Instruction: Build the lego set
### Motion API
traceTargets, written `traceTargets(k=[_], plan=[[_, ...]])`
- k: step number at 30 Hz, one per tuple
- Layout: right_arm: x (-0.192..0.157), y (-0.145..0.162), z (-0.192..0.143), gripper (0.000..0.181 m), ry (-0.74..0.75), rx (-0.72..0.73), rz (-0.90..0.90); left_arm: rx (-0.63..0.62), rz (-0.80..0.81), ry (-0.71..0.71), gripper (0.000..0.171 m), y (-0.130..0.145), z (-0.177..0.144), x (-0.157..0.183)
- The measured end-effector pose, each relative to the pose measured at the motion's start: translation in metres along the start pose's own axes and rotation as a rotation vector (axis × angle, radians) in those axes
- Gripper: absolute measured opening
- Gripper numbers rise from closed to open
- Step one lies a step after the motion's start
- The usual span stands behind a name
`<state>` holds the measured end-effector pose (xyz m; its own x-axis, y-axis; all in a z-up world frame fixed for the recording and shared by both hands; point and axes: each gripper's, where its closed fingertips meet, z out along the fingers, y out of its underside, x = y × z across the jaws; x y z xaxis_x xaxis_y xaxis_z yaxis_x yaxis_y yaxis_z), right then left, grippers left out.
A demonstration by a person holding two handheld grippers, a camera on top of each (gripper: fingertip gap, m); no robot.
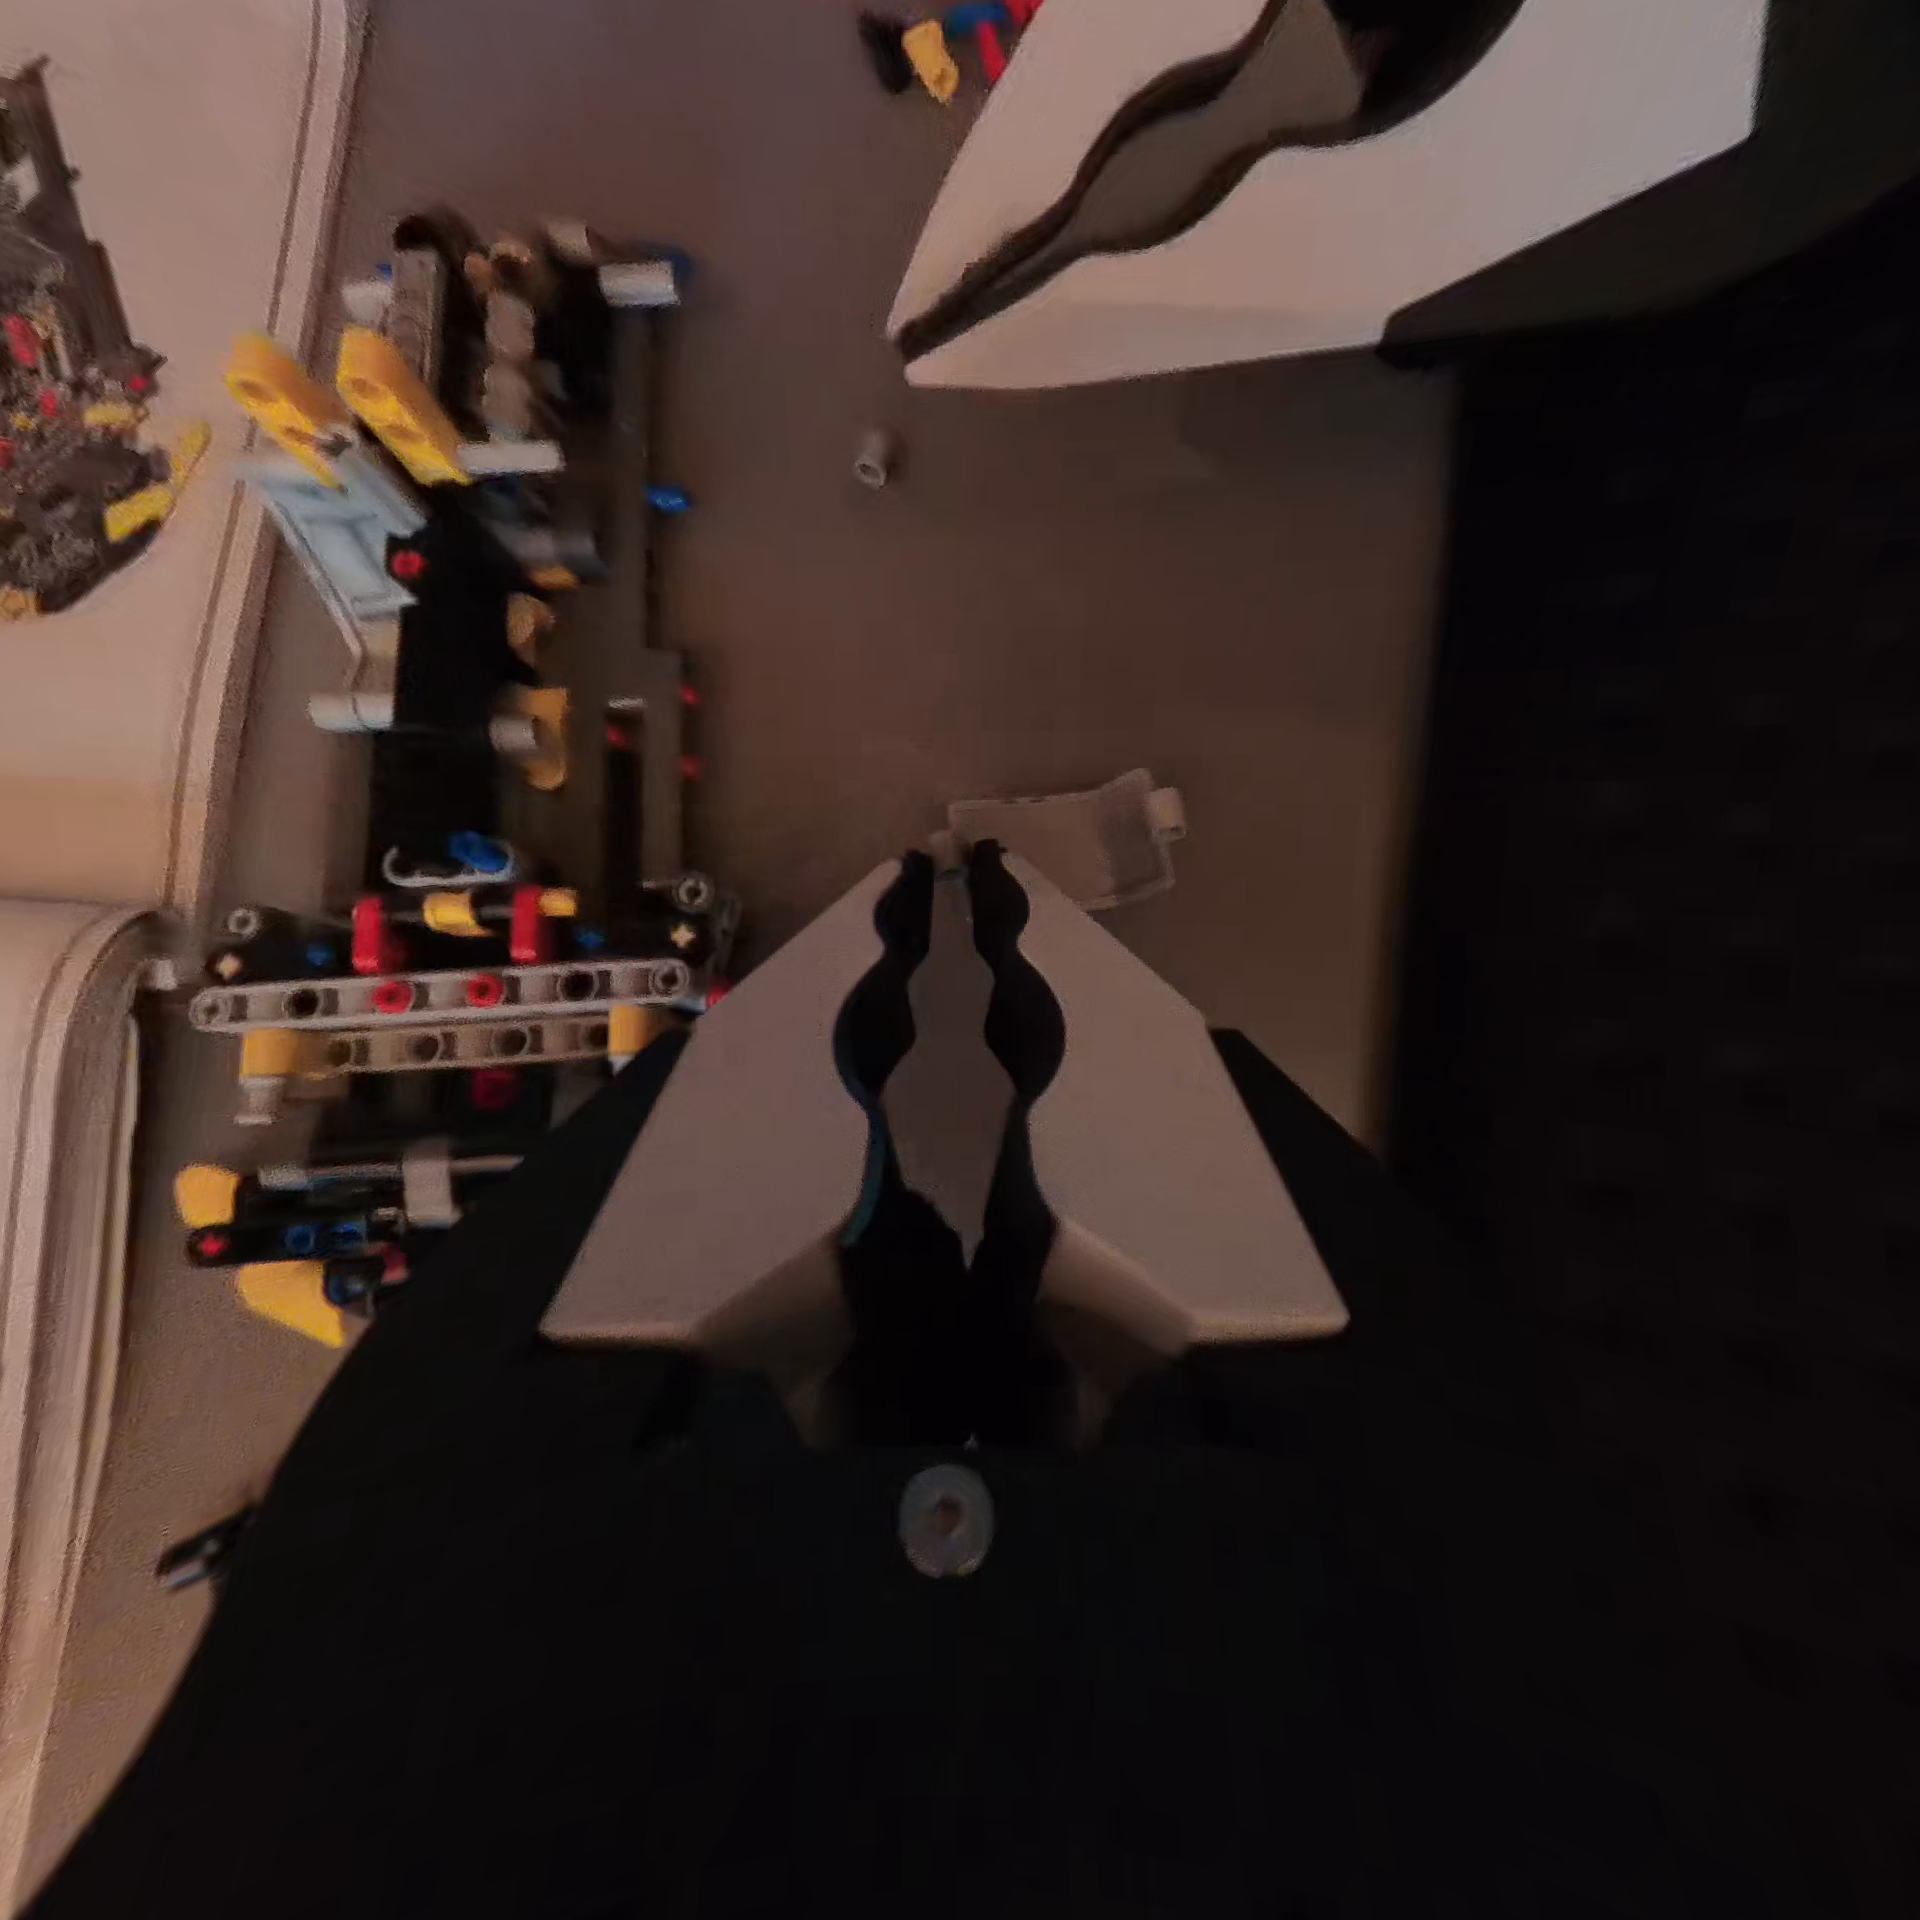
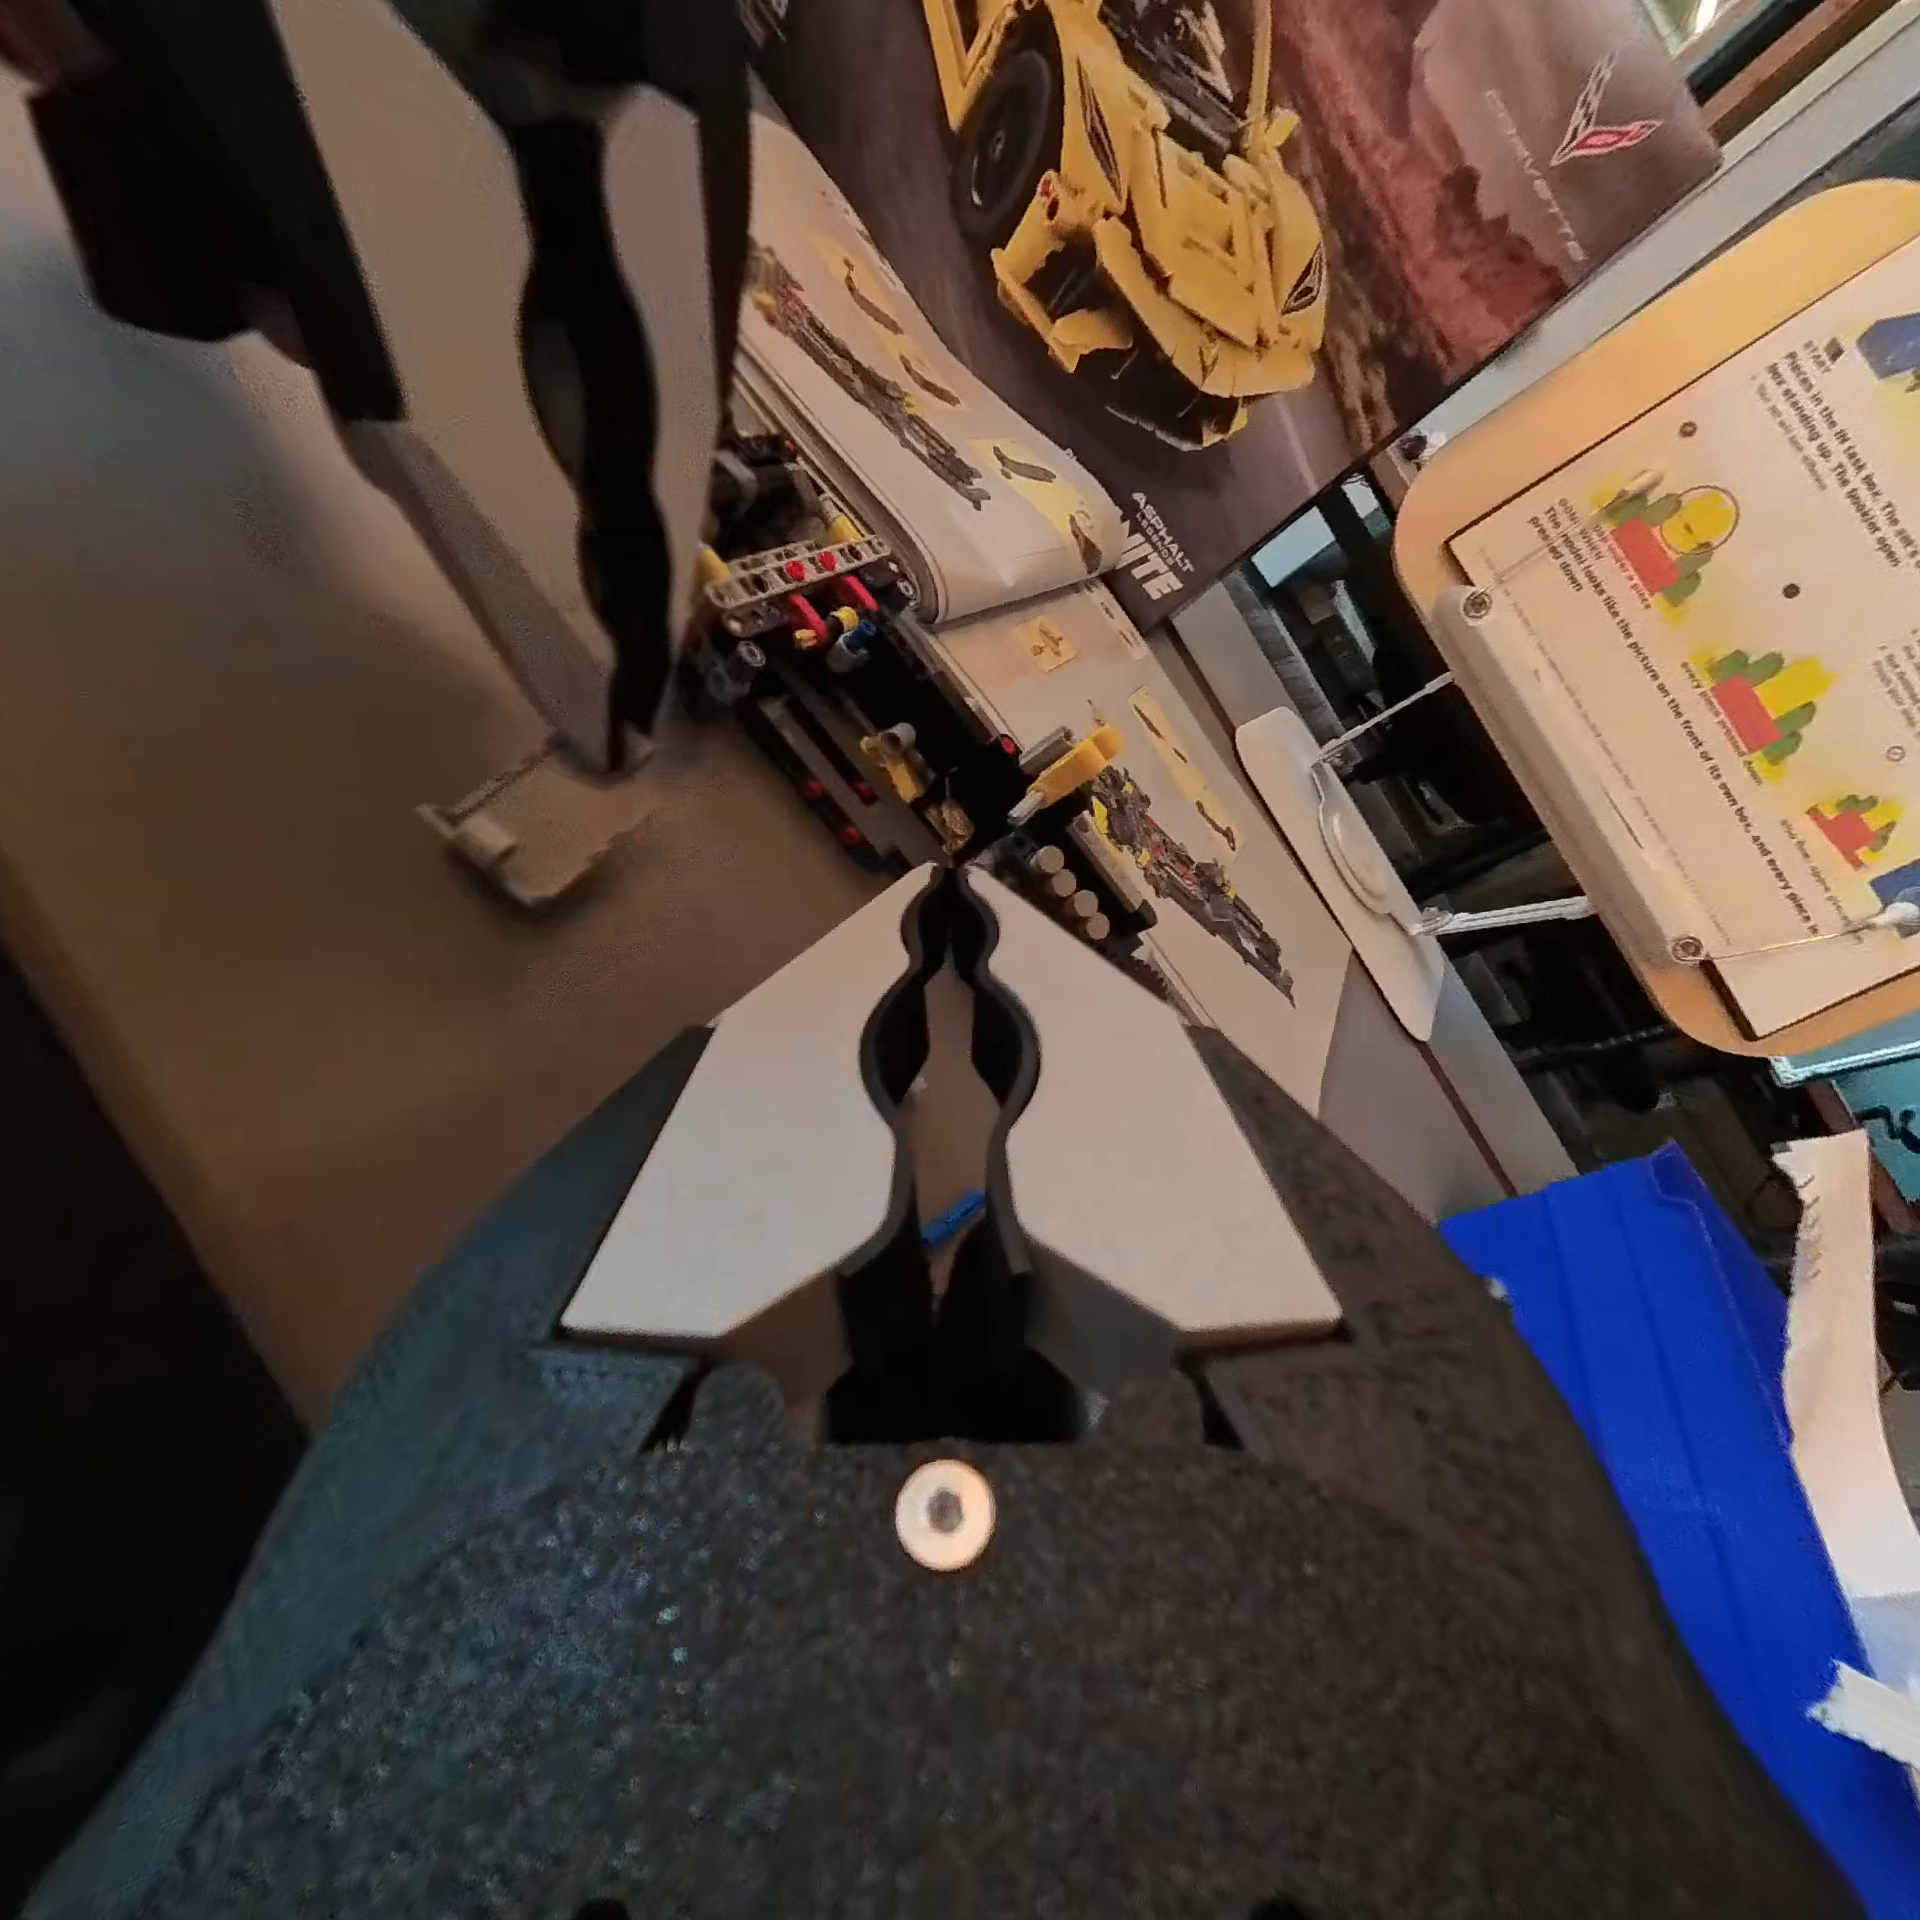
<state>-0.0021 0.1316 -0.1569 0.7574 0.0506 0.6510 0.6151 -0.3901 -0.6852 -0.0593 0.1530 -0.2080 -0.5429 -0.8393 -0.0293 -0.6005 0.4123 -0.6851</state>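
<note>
Long black-yellow-grey lego technic chassis (image 1: 499,727) lies flat on the brown tabletop (image 1: 1039,623), long axis along the open instruction booklet (image 1: 125,727) beside it. Left gripper (image 1: 951,857) nearly closed, tips pinching the edge of a flat light-grey lego panel (image 1: 1081,842) on the table. Right gripper (image 2: 951,883) pressed together, holding nothing, tips pointing at the chassis
</note>
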Motion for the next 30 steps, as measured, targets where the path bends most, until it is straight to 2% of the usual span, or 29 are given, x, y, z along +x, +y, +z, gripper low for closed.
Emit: traceTargets(k=[7,11,14,18,21,24,30], plan=[[0.004,-0.001,-0.002,0.000,-0.049,0.039,0.123,-0.019,-0.214,-0.025,0.005,0.010,-0.010,0.014],[0.004,0.000,-0.002,0.000,-0.063,0.043,0.144,0.020,-0.298,-0.043,0.022,0.016,-0.019,0.026],[0.004,-0.001,-0.002,0.000,-0.068,0.046,0.153,0.036,-0.297,-0.098,0.025,0.019,-0.027,0.026],[0.005,0.000,-0.002,0.000,-0.071,0.048,0.168,0.125,-0.322,-0.099,0.025,-0.003,-0.027,0.048],[0.006,0.000,-0.002,0.000,-0.075,0.050,0.182,0.074,-0.265,-0.195,0.026,-0.005,-0.014,0.057],[0.006,0.000,-0.003,0.000,-0.080,0.055,0.193,-0.003,-0.227,-0.296,0.024,0.000,-0.005,0.052],[0.007,0.000,-0.003,0.000,-0.086,0.059,0.205,-0.075,-0.182,-0.327,0.003,0.009,0.001,0.046]])
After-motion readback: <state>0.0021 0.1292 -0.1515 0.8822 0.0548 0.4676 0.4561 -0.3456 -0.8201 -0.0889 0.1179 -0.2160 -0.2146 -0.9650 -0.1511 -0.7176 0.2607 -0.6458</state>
